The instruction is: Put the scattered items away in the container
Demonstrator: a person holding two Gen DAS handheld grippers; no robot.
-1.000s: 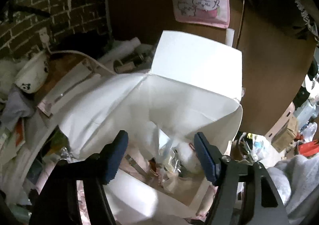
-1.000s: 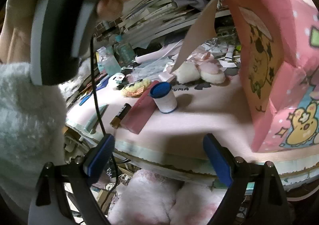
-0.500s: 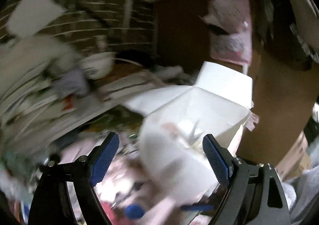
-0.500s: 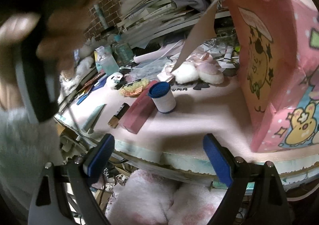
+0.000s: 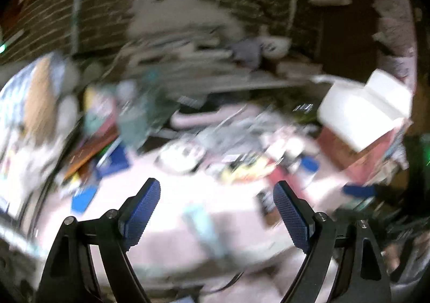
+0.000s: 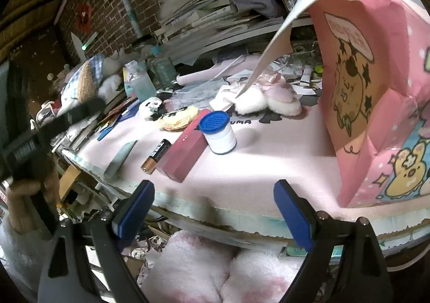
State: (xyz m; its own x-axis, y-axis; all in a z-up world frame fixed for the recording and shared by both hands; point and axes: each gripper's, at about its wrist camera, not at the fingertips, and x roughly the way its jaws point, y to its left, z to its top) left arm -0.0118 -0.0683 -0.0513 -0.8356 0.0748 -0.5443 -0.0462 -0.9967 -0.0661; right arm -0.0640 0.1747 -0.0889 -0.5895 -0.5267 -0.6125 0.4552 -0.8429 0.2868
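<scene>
Pink paper bag (image 6: 376,104) with cartoon animals, the single container on show, stands upright at the right of the right wrist view on the pink mat (image 6: 268,163), its mouth open and one white flap curling up and leftward. In the left wrist view, which is heavily smeared, the same bag (image 5: 365,109) sits at the right edge, its white inside showing.

Two grippers are in play. The right gripper (image 6: 213,211) hangs at the bottom of its frame by the near edge of the mat, its two blue pads spread wide with nothing between them. The left gripper (image 5: 216,211) is likewise spread wide and empty; its jaws have just been opening.

On the mat, left of the bag, lie the loose items. One dark pink rectangular box (image 6: 182,154) lies slanted at centre. Two fluffy puffs (image 6: 268,100), one white and one pale pink, rest side by side further up, near the flap's tip. One white spool with a blue cap (image 6: 219,132) stands upright, touching the box's upper end. One yellow knitted piece (image 6: 176,120) lies just above the box. One battery (image 6: 157,155) lies just beside the box on its left. What may be the same blue cap shows in the blurred left view, though it is hard to be sure.
</scene>
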